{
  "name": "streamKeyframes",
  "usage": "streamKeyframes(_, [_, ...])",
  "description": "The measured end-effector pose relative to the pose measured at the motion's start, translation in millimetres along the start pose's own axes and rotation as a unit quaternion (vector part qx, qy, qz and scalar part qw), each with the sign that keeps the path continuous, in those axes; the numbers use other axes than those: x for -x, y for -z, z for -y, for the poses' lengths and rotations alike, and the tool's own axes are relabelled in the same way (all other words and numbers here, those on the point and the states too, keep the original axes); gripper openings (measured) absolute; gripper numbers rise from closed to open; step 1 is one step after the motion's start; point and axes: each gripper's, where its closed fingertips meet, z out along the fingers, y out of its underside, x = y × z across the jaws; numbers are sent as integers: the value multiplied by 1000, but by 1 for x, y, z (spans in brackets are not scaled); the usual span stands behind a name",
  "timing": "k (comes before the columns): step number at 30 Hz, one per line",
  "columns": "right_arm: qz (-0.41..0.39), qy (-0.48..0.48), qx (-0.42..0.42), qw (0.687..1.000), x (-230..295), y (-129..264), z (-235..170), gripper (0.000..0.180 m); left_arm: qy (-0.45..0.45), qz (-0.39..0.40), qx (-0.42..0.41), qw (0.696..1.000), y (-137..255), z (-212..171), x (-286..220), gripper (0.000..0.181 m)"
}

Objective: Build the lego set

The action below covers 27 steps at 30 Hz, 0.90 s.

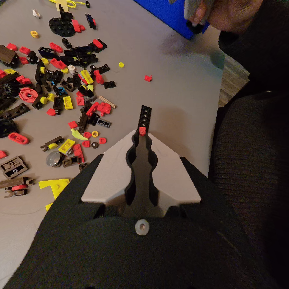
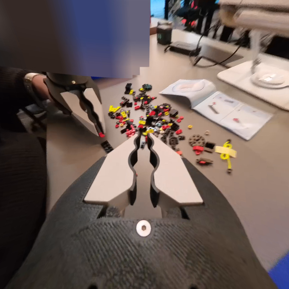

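My left gripper (image 1: 142,133) is shut on a small red brick (image 1: 142,130). It holds the brick just above the near end of a long black plate (image 1: 145,115) that lies flat on the grey table (image 1: 179,93). The right wrist view shows the same gripper (image 2: 100,133) at the left, with the red brick (image 2: 101,134) over the black plate (image 2: 107,146). My right gripper (image 2: 143,138) is raised over the table with its jaws a little apart and nothing between them. In the left wrist view it is a blur at the top right (image 1: 195,26).
A pile of loose red, black and yellow pieces (image 1: 62,87) covers the table's left part. One red piece (image 1: 148,78) lies apart. A blue box (image 1: 172,17) is at the back. An open instruction booklet (image 2: 219,107) and a white stand base (image 2: 258,84) are beyond the pile (image 2: 148,118). The tips of one gripper are about 15 cm away from the tips of the other.
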Motion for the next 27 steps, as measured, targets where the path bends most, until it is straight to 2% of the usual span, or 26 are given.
streamKeyframes(1, [19, -14, 13, 1000, 5, -6, -6, 10, 0, 0, 0, 1000, 0, 0, 0, 5])
streamKeyframes(3, [54, -18, 53, 997, 22, -21, -20, 17, -1, 0, 2, 1000, -1, -1, 0, 5])
streamKeyframes(6, [81, 32, 105, 991, 49, -41, -36, 20, -1, 0, 4, 1000, -1, -1, 0, 5])
streamKeyframes(13, [84, 129, 206, 966, 77, -65, -76, 20, 0, 0, 10, 1000, -5, -2, 0, 5])
streamKeyframes(19, [90, 131, 208, 965, 77, -62, -78, 10, -1, 7, 17, 1000, -5, -5, 1, 5])
streamKeyframes(27, [89, 134, 213, 964, 75, -61, -80, 10, -4, 5, 22, 1000, -6, -7, -1, 5])
